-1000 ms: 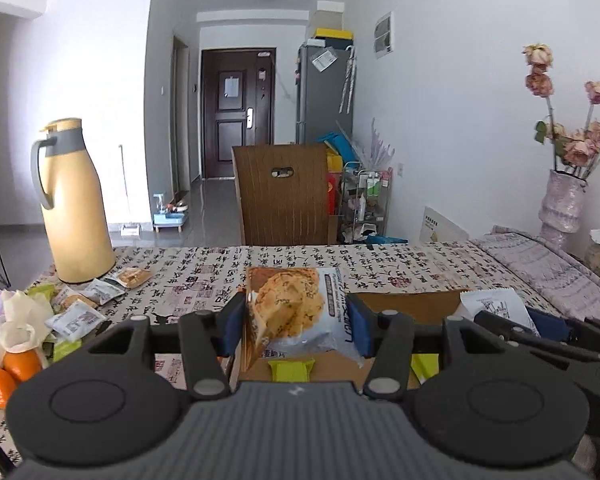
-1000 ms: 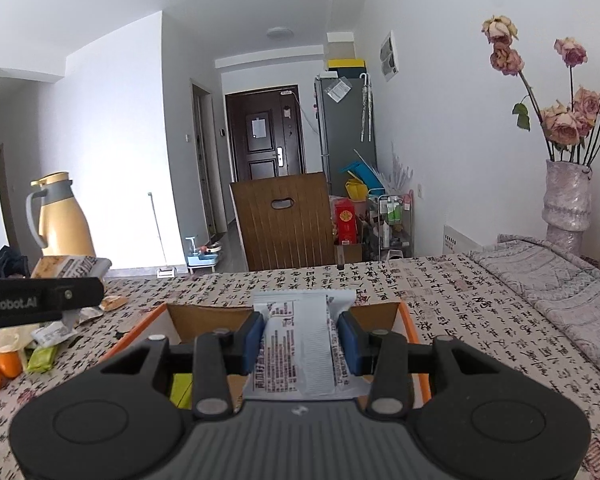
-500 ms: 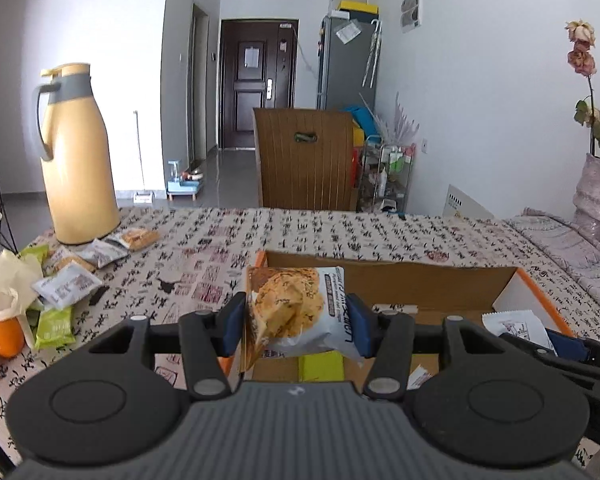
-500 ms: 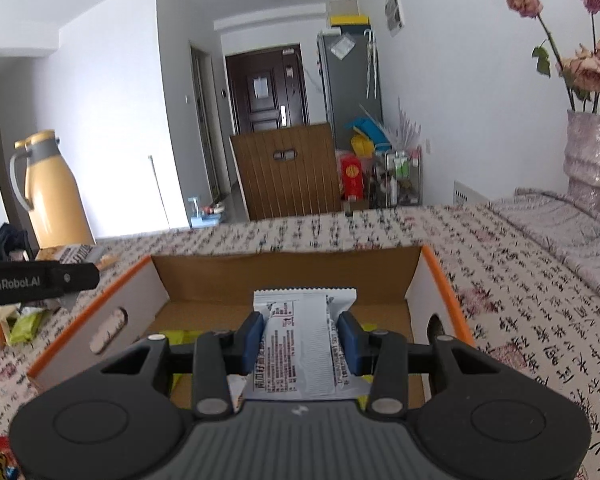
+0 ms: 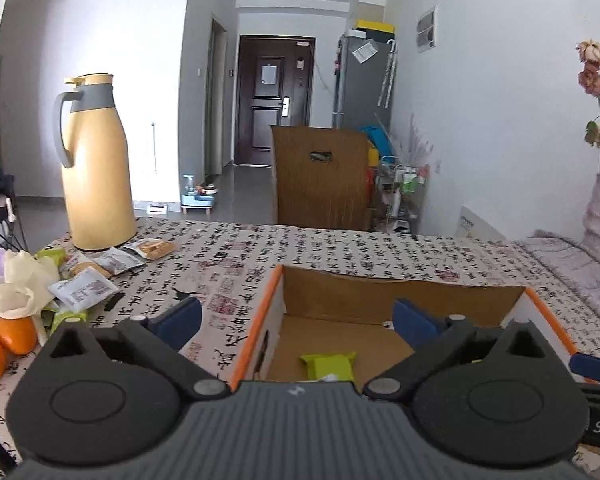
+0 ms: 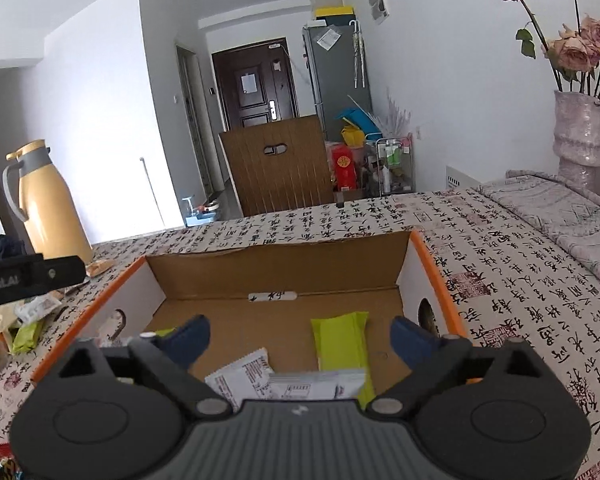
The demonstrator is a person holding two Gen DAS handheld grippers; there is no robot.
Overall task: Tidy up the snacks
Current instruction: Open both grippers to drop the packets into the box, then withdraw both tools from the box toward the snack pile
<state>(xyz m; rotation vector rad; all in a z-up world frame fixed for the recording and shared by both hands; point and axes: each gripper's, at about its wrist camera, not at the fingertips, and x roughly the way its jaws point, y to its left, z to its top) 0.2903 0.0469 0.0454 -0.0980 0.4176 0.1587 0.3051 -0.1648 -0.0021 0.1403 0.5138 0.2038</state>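
An open cardboard box (image 5: 400, 300) with orange rims stands on the patterned tablecloth; it also shows in the right wrist view (image 6: 284, 268). My left gripper (image 5: 298, 322) is open and empty over the box's left wall. My right gripper (image 6: 300, 338) is open and empty over the box. Inside lie a green snack packet (image 6: 342, 336), also in the left wrist view (image 5: 328, 364), and white snack packets (image 6: 284, 380) under my right gripper. Several loose snack packets (image 5: 100, 268) lie left of the box.
A tall yellow thermos jug (image 5: 94, 164) stands at the table's far left. Oranges (image 5: 8, 340) and white tissue (image 5: 24, 280) lie at the left edge. A vase of dried roses (image 6: 576, 128) stands at the right. A wooden chair back (image 5: 320, 176) is beyond the table.
Both grippers opened. The left let go of the biscuit packet and the right let go of the white packet, which now lies in the box. Both cameras tilted down toward the box.
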